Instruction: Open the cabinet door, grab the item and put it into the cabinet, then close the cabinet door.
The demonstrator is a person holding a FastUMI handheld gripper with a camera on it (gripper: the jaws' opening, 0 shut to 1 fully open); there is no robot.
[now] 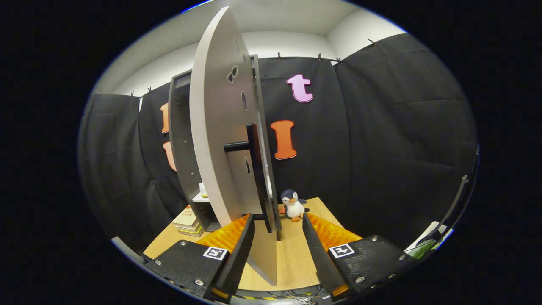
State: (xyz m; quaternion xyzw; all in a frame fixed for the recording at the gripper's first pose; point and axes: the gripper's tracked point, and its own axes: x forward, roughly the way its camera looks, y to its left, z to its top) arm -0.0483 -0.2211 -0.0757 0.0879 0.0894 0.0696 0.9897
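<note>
- Books (186,220) stacked on table (292,258), left of cabinet (182,140).
- Cabinet door (216,140) swung open, edge-on btwn fingers; black handle (252,146) on its face.
- Gripper (278,243) open, gripping nothing.
- Plush penguin (293,205) upright just beyond fingers, right of door. Prob. soft, light, non-fragile; squeeze round the belly.

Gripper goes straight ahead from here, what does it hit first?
Probably the grey cabinet door: its open edge and black bar handle sit between the open gripper fingers. The plush penguin lies beyond; depth is unclear.
</note>
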